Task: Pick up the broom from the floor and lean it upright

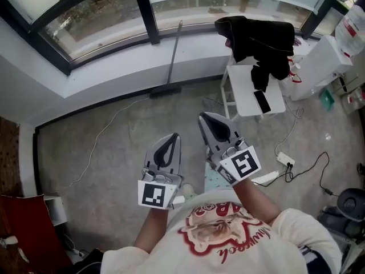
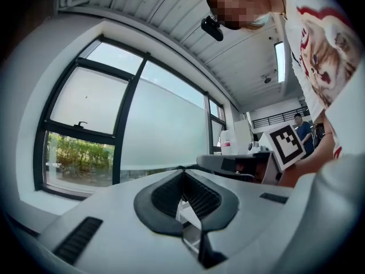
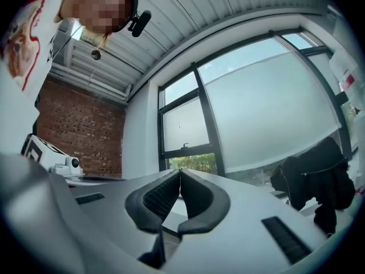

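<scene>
The broom stands upright, its thin grey handle leaning on the white sill wall under the window and its dark head on the concrete floor. Both grippers are held level in front of the person's chest, well short of the broom and apart from it. My left gripper is shut with nothing between its jaws; in the left gripper view its tips meet against the window. My right gripper is also shut and empty, and its tips touch in the right gripper view.
A white chair with a black jacket and a dark phone stands right of the broom. A power strip and black cables lie at the right. A white cable runs across the floor on the left. A red object sits bottom left.
</scene>
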The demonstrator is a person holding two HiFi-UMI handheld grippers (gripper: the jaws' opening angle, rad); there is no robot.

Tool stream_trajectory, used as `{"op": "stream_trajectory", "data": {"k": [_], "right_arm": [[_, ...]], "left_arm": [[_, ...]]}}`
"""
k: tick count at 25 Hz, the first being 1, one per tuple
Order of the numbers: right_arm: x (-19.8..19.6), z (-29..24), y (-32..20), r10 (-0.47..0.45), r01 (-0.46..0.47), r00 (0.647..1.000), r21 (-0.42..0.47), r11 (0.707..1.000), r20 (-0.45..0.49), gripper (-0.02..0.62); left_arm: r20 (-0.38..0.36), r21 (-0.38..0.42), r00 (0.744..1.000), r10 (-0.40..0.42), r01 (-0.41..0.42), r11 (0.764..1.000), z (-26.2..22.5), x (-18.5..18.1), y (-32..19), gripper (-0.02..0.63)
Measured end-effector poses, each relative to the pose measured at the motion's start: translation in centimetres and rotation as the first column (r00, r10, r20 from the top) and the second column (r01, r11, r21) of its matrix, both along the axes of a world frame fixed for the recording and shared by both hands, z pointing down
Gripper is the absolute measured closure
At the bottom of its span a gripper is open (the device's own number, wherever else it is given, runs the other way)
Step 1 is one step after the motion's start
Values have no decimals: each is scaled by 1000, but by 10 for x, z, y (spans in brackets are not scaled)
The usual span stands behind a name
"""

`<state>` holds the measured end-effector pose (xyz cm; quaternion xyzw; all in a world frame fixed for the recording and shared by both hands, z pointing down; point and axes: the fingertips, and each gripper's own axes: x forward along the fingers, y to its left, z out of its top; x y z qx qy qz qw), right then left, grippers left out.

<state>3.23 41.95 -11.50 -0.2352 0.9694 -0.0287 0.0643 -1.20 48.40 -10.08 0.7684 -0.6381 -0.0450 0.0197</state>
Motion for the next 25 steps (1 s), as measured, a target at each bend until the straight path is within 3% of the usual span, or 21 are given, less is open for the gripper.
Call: {"op": "stream_trajectory", "data": {"k": [4,9,18,25], "right_arm": [[2,-2,62,-20,21,1000,-31,999,16,571],[5,-8,106,-65,66,998,13,998,-23,571],[27,-13,108,-36,37,998,33,999,-46,571],[28,-22,110,-29,31,999,67,997,-39,571]], "left_arm": [[-32,-67,999,29,-31,997,16,-2,44,584],[-28,-43,998,54,-55,998,2,11,67,584],[-10,-1,997,76,-76,997,-17,32,71,584],[55,-7,994,96,-96,995,-19,38,72,584]]}}
